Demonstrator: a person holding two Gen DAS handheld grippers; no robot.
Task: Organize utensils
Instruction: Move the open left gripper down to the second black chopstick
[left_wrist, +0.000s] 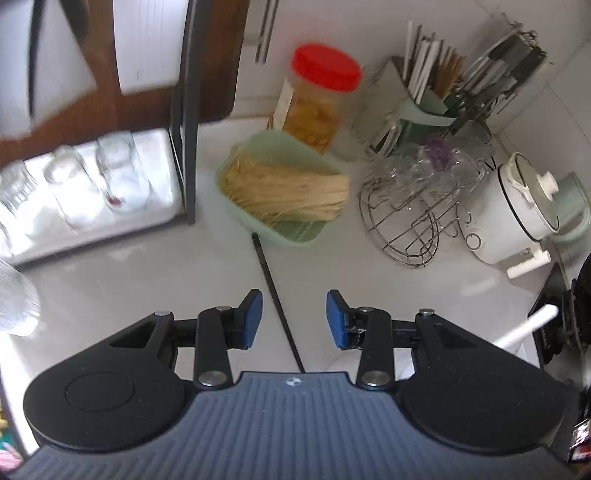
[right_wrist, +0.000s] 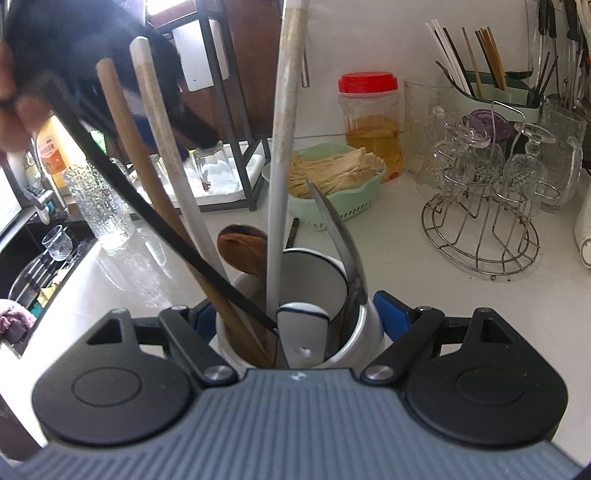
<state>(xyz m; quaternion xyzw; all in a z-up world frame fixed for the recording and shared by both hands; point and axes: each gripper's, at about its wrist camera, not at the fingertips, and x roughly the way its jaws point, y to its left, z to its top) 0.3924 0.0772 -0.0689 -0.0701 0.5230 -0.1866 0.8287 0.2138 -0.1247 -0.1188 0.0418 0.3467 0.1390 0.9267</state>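
We see our right gripper (right_wrist: 295, 321) with jaws clenched on the white utensil holder (right_wrist: 314, 295) on the counter (right_wrist: 406, 258), 1 black chopstick (left_wrist: 275, 295) lying beneath our left gripper (left_wrist: 294, 319), jaws released

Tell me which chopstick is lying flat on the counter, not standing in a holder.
The single black chopstick on the white counter, running from the green basket toward the open left gripper. The others stand upright in the green chopstick holder.

The left hand-held gripper (left_wrist: 294, 319) points steeply down with jaws apart and empty; the right hand-held gripper (right_wrist: 295, 317) is clamped, tilted downward.
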